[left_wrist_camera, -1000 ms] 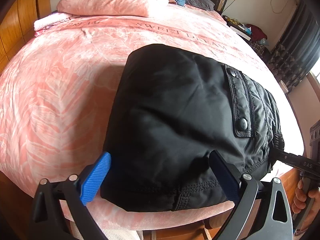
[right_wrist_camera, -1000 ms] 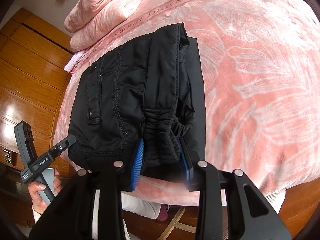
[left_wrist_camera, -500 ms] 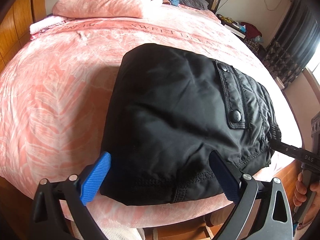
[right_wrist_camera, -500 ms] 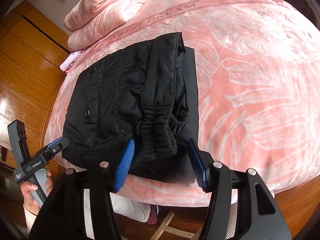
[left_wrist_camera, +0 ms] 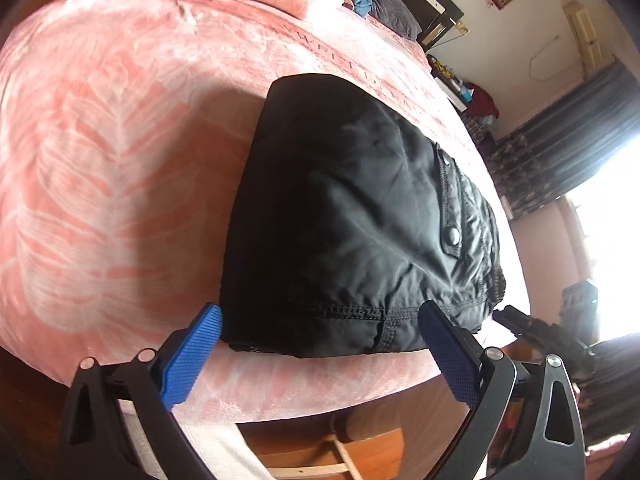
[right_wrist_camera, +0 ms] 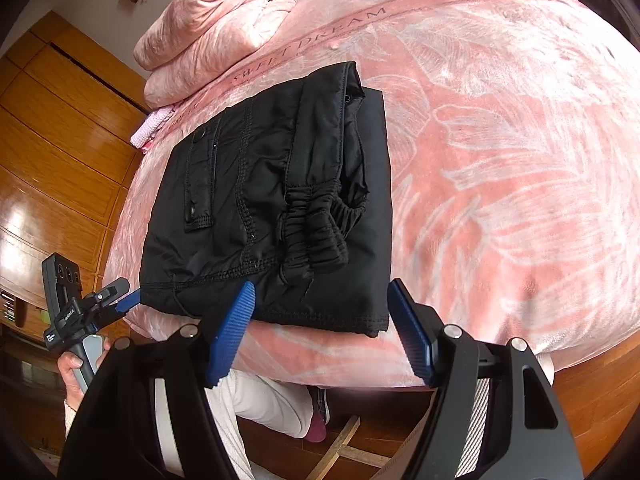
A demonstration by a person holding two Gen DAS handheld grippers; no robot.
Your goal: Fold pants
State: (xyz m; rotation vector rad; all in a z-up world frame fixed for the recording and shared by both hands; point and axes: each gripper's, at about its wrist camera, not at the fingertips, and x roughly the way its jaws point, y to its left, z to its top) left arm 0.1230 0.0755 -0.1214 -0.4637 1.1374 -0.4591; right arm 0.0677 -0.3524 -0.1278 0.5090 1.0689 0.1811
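Backing my right gripper off the folded pants, fingers just opened and empty; left gripper open too, so I withdraw without snagging the waistband.

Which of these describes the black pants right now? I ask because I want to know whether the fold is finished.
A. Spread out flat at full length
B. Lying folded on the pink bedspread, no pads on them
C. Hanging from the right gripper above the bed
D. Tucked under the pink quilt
B: the pants lie in a folded stack on the bedspread, and the right gripper, whose jaws have just been opening, stands open without pressing them.
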